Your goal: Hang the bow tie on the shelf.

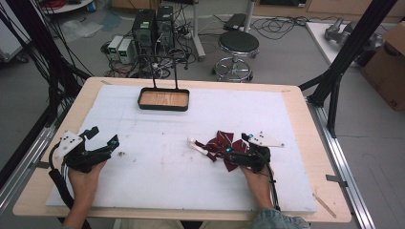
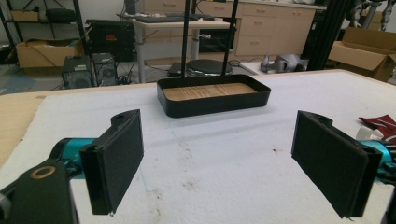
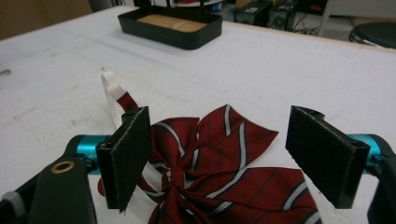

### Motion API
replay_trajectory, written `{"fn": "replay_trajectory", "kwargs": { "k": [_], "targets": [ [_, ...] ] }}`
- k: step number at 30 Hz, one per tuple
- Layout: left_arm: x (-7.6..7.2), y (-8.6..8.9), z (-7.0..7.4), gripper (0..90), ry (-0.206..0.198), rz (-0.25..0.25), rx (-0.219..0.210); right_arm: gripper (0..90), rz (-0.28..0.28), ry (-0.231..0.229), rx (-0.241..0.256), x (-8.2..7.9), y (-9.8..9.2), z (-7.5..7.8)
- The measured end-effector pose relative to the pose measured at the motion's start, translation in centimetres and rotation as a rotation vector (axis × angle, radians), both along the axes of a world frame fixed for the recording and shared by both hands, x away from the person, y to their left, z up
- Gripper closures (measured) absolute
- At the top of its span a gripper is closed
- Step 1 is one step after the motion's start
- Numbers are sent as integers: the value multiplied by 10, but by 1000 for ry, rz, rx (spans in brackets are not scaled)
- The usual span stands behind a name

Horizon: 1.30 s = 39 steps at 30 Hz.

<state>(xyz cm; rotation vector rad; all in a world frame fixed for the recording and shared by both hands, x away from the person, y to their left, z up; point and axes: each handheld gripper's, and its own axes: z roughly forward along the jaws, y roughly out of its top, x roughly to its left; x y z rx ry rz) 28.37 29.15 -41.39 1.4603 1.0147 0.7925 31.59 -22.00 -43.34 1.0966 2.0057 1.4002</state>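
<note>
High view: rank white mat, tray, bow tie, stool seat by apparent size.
1. White mat, largest by far.
2. Tray.
3. Bow tie and stool seat look about alike; the stool stands farther from the camera, so no ranking between them.

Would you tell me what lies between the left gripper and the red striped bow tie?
Only bare white mat with faint smudges separates the left gripper from the bow tie, per the high view.
</note>
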Motion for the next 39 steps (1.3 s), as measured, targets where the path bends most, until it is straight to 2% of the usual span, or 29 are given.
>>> {"fn": "replay_trajectory", "kwargs": {
  "k": [4,11,17,24,27,39],
  "targets": [
    [0,0,0,171,-1,0,-2,231,14,9,-30,4,5,-4],
    [1,-1,0,171,2,-2,0,248,24,25,-38,6,10,-6],
    [1,0,0,171,0,-2,-1,264,48,36,-74,7,18,-9],
    [0,-1,0,170,-1,-1,-3,340,59,51,-100,8,24,-12],
    [0,-1,0,171,-2,-1,-3,364,63,62,-97,8,25,-12],
    [0,-1,0,171,-1,-4,0,495,86,69,-137,9,29,-14]
  ]
}}
